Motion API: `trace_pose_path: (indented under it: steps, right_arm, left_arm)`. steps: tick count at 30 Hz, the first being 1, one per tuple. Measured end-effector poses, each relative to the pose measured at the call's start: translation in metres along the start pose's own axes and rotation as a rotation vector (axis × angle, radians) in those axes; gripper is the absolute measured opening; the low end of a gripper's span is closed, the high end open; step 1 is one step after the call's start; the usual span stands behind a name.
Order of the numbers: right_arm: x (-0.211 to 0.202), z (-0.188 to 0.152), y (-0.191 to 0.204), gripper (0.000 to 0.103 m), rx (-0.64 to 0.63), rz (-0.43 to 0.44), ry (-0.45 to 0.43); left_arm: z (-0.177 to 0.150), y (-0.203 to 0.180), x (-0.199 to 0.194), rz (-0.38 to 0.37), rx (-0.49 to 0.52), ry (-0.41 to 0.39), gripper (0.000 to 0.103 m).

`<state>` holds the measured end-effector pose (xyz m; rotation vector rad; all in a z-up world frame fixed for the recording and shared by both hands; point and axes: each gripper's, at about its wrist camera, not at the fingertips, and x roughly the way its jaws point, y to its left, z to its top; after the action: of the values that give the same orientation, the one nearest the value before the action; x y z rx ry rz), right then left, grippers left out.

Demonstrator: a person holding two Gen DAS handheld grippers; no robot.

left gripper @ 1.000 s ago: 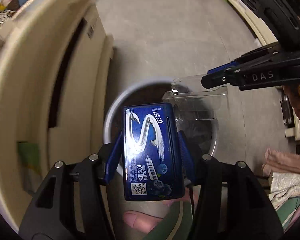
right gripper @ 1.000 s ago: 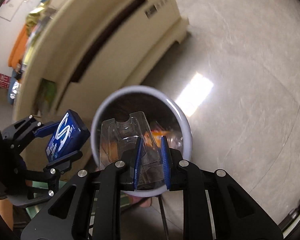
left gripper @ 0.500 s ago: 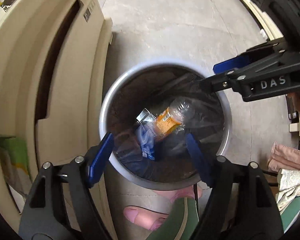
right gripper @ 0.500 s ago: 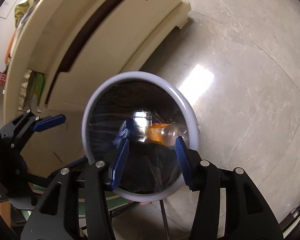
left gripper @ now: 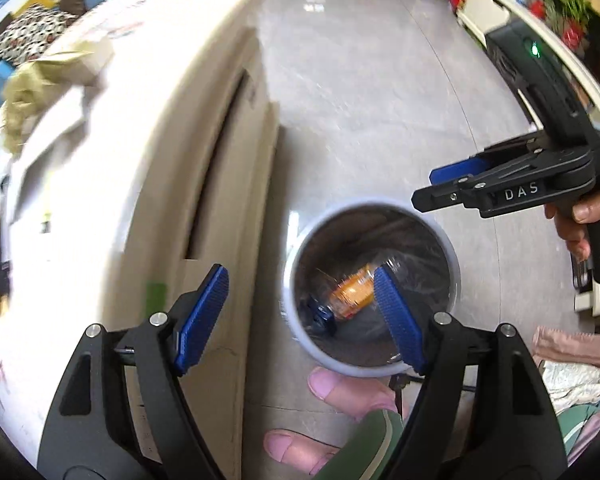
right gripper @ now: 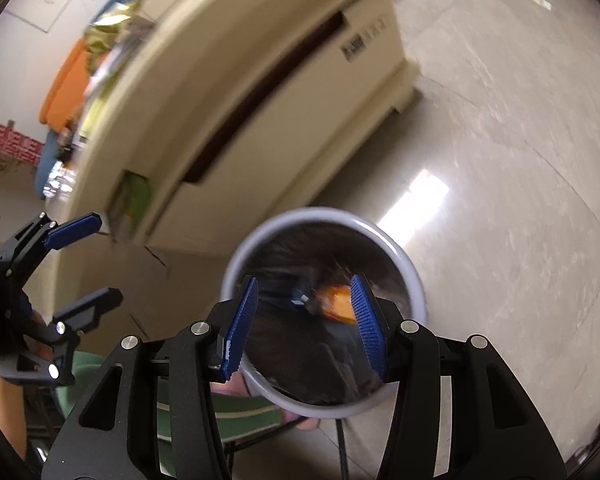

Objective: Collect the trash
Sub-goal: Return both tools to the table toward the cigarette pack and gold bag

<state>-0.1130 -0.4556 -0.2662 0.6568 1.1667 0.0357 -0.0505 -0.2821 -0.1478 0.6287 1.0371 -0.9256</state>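
Above the round, grey-rimmed bin (left gripper: 370,292), both the left gripper (left gripper: 302,314) and right gripper (right gripper: 304,322) are held with ribbed blue jaws apart and empty, while inside it an orange-labelled clear bottle (left gripper: 352,290) and blue pack (left gripper: 320,314) are seen.

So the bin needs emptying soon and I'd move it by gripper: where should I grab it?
Grip the trash bin by its pale rim, from straight above on the floor side, one finger inside and one outside. The rim is thin and open all round, while the cream cabinet crowds the opposite side.
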Motion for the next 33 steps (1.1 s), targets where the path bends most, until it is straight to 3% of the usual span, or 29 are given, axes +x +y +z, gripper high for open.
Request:
trace_pose_path:
  steps: [2,3,5,7,14,18,20,27,33]
  right_arm:
    - [-0.008,0.009,0.014,0.05,-0.029,0.023,-0.023]
    - [-0.014,0.015,0.022,0.052,-0.045,0.043,-0.038]
    - [-0.025,0.029,0.043,0.059,-0.085,0.074,-0.074]
    - [-0.036,0.042,0.065,0.064,-0.133,0.09,-0.105]
    - [-0.063,0.115,0.16,0.077,-0.339,0.118,-0.212]
    - [-0.061,0.152,0.217,0.089,-0.48,0.057,-0.272]
    - [-0.054,0.166,0.239,0.089,-0.541,0.016,-0.29]
    - [-0.003,0.203,0.3,0.09,-0.757,-0.166,-0.311]
    - [0.04,0.224,0.317,0.09,-0.837,-0.262,-0.306]
  left_arm:
    - [0.0,0.017,-0.023,0.007,-0.032,-0.047,0.073]
    - [-0.001,0.027,-0.035,0.012,-0.051,-0.075,0.078]
    - [-0.002,0.047,-0.056,0.043,-0.091,-0.125,0.086]
    - [-0.003,0.07,-0.075,0.076,-0.132,-0.16,0.087]
    - [-0.01,0.162,-0.108,0.228,-0.278,-0.221,0.096]
    - [-0.012,0.212,-0.103,0.29,-0.341,-0.189,0.096]
    - [-0.015,0.235,-0.099,0.31,-0.367,-0.177,0.096]
    - [-0.017,0.29,-0.072,0.253,-0.468,-0.162,0.096]
    - [-0.015,0.314,-0.048,0.232,-0.511,-0.145,0.096]
